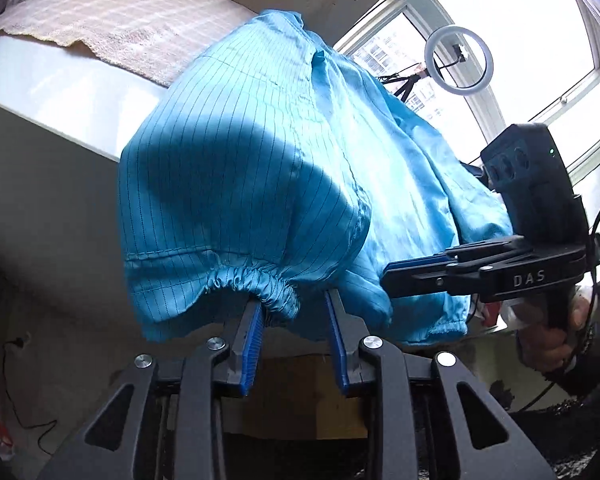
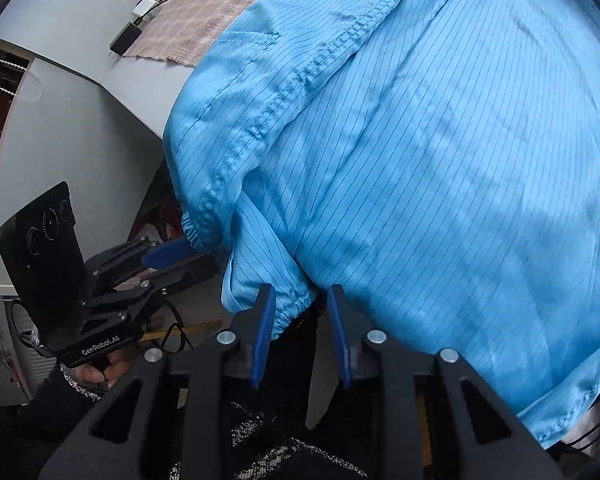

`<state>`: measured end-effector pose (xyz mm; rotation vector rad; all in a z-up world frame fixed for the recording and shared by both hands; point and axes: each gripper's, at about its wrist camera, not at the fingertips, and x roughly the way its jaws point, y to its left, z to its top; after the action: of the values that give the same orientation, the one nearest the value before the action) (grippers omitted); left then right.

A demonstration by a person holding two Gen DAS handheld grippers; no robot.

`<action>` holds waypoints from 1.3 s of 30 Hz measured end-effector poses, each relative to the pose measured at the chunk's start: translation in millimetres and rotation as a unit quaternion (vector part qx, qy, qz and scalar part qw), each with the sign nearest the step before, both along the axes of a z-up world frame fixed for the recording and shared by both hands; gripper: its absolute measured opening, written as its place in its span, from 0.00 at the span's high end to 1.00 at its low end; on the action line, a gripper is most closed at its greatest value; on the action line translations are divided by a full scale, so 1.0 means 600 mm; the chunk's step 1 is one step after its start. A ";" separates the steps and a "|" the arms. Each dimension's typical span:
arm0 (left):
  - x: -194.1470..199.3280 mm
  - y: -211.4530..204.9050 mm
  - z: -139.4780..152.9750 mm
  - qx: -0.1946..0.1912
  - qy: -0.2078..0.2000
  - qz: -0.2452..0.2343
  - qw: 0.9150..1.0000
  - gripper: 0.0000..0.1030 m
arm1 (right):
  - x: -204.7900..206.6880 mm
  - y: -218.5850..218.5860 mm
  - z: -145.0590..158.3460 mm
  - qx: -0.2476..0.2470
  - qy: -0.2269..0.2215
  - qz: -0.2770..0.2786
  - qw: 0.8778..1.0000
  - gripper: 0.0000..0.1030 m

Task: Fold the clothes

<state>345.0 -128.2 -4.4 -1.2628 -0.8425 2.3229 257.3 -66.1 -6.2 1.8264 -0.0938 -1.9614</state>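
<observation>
1. One blue pinstriped garment lay draped over the near edge of a white table, its lower part hanging past the rim toward both grippers.
2. Two gathered elastic cuffs showed at the hanging end: one sat at the left gripper, the other at the right gripper.
3. Left gripper: its two blue-padded fingers stood spread apart, the cuff resting between and against them, not pinched.
4. Right gripper: its fingers were likewise parted, with the cuff lying against the left pad and a gap beside the other pad; nothing was clamped.
5. In the left wrist view the right gripper reached in from the side, its tips touching the cloth's hanging edge.
6. One pink checked mat covered the table's far part, just behind the garment.
7. Bare white tabletop stayed visible left of the garment, and open space lay below the table edge under the hanging cloth.
8. One ring light stood before the windows, well beyond the garment.
</observation>
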 end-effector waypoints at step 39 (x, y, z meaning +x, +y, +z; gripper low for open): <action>-0.078 0.013 0.086 -0.210 0.026 -0.009 0.977 0.84 | -0.095 0.144 0.140 -0.080 0.127 -0.073 0.986 0.74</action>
<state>298.4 -120.6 47.4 -1.3522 -0.3255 2.5942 200.1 20.4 77.9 1.4930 -0.3028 -2.2028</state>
